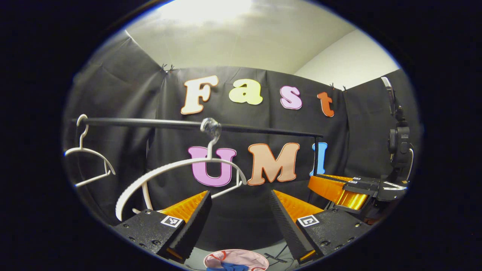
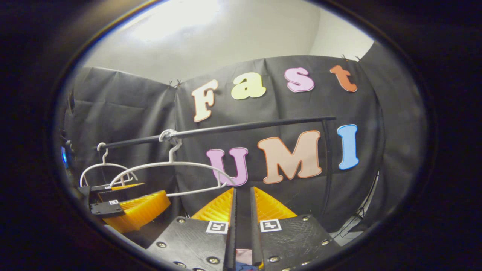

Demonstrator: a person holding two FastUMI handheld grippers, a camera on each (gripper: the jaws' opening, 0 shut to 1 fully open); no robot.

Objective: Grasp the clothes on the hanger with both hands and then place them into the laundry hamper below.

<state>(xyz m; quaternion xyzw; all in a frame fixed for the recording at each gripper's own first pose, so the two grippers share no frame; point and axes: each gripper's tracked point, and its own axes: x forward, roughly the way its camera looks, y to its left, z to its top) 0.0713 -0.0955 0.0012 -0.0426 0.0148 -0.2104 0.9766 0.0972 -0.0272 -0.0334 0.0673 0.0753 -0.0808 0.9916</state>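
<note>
The left hand-held gripper (image 1: 240,214) points at the black cloth wall (image 1: 124,98) with its fingers spread wide and nothing between them; each finger carries a small square black-and-white marker, too coarse to read as writing. Just ahead of it a white plastic hanger (image 1: 177,167) hangs bare from a black clothes rail (image 1: 150,123), and a second bare white hanger (image 1: 88,152) hangs near the rail's left end. At the bottom edge of the left gripper view, between the fingers and well below them, sits the round rim of the laundry hamper (image 1: 236,256), pale pink with red trim, and a blue garment (image 1: 228,266) lies inside it. Off to the right in that view the right hand-held gripper (image 1: 340,188) shows side-on. In the right gripper view, that gripper's own fingers (image 2: 229,210) stand almost together with only a narrow slit between them and nothing gripped; a sliver of pink and blue shows far below through the slit. The left gripper appears at the lower left of that view. Above the cloth the room has a plain pale wall (image 1: 350,60) and ceiling (image 1: 233,34), brightly lit from above. Cables lie on the grey floor (image 1: 278,253) beside the hamper.
</note>
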